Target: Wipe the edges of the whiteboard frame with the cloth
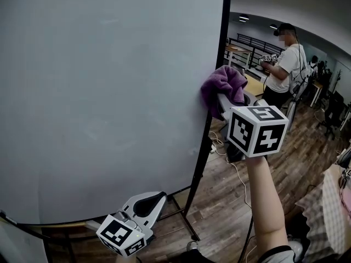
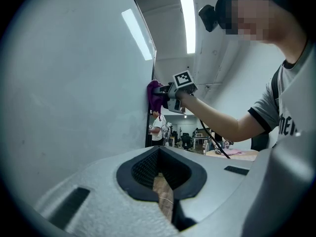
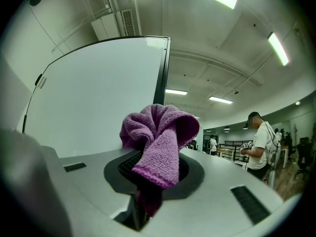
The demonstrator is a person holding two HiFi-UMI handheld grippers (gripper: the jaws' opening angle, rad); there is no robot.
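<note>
The whiteboard stands upright with a black frame down its right edge. A purple cloth is bunched against that edge at about mid-height, and my right gripper is shut on it, its marker cube facing me. In the right gripper view the cloth spills out of the closed jaws in front of the frame. My left gripper hangs low beside the board's bottom edge, shut with nothing held. The left gripper view looks up past its jaws at the cloth.
The board's black stand leg runs down to the wooden floor, where white cables lie. A person in a white shirt stands at the back right near desks and chairs. A checked fabric sits at the right edge.
</note>
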